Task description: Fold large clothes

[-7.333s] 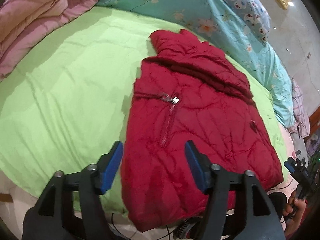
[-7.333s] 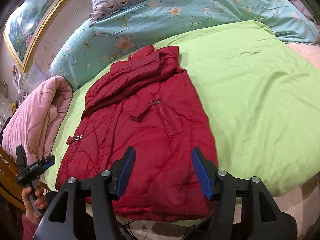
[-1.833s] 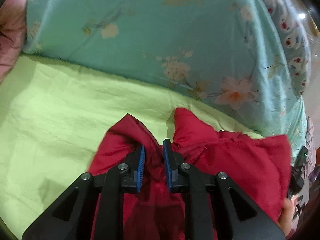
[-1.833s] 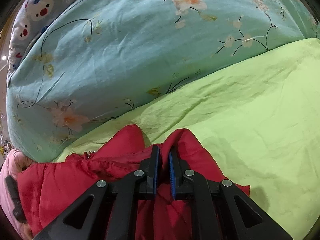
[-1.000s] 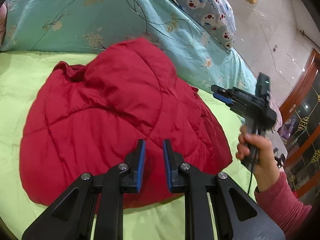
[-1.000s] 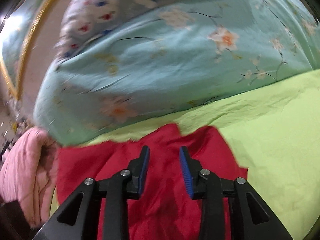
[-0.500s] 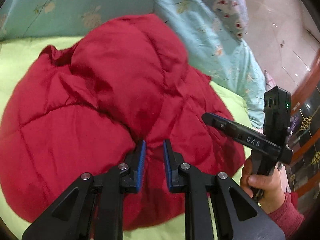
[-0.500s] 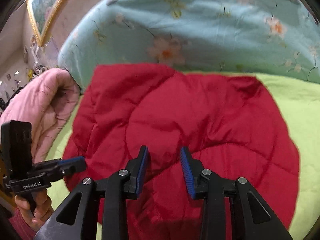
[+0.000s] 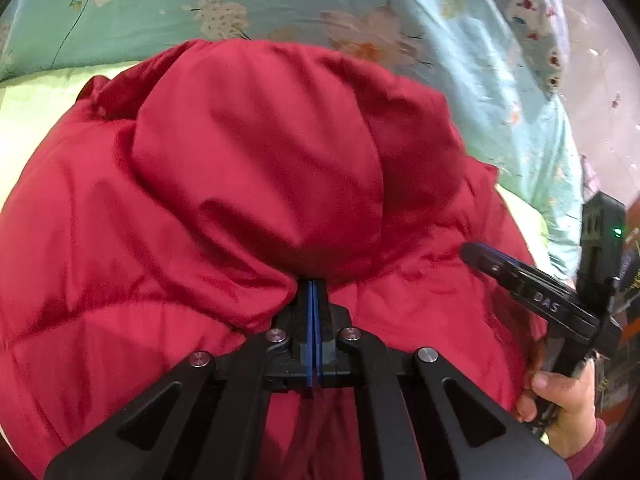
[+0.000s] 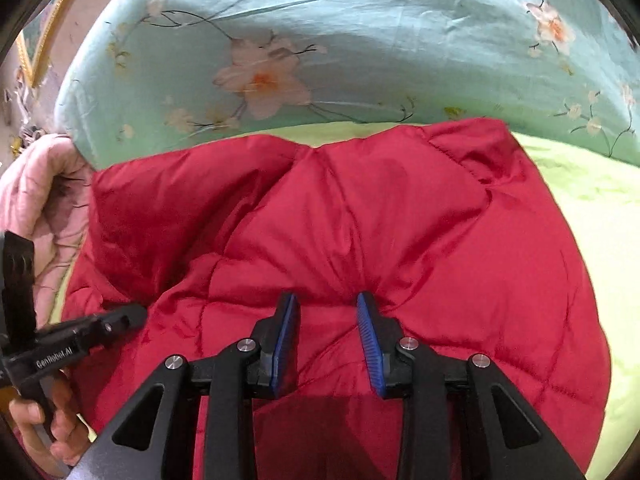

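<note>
left gripper point(image 9: 313, 292): clamped tight, tips against red jacket point(image 9: 248, 184) | right gripper point(image 10: 327, 312): closing, jacket fold between its jaws

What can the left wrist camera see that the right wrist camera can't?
Only the left wrist view shows the bear-print pillow and the left gripper with its blue pads together, against the jacket's puffy fold. Only the right wrist view shows the pink quilt, a gold picture frame, and the right gripper's jaws apart and closing over the fabric. Both show the red jacket, the green sheet and the flowered teal duvet.
</note>
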The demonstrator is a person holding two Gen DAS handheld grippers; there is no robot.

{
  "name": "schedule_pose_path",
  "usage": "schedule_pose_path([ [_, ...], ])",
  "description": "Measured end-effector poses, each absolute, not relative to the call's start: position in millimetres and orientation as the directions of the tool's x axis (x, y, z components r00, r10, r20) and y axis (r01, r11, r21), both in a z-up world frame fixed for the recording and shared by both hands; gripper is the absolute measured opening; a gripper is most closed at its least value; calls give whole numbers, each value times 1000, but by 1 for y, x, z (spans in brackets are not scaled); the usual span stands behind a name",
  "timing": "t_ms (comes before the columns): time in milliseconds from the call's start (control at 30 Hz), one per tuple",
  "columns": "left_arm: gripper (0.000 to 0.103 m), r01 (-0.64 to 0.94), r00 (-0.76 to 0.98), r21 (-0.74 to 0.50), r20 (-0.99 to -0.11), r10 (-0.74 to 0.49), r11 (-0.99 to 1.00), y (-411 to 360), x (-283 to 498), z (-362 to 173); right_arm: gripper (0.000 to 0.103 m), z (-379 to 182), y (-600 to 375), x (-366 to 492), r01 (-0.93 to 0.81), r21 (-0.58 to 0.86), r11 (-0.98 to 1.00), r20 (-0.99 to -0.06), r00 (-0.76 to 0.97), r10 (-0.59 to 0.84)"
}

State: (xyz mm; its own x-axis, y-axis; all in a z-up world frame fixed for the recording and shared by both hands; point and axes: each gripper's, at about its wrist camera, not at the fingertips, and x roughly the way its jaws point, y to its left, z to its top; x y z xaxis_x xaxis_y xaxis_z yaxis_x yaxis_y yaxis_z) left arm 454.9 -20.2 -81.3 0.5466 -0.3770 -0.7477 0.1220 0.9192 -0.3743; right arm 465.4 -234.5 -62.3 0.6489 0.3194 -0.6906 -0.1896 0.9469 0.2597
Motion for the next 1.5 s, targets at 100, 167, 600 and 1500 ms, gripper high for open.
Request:
schedule_pose_path([
  [100,1,100,546,-373,-754,-365,922,-17,475,-81,32,-64,-245,481,-157,265,952,-694,655,301],
  [167,1,74,552,-361,-762,-340,930,-11,489,-80,30,-66,-254,492,-135,270,954,-696,657,289],
  [600,2,-34,568,-366,-773,-283,930,48,549,-81,29,-83,-333,524,23,418,908,-668,686,289],
  [1500,66,4,669,-354,-694,-266,935,98,395,-30,69,-69,-383,414,38,435,900,-651,703,285],
])
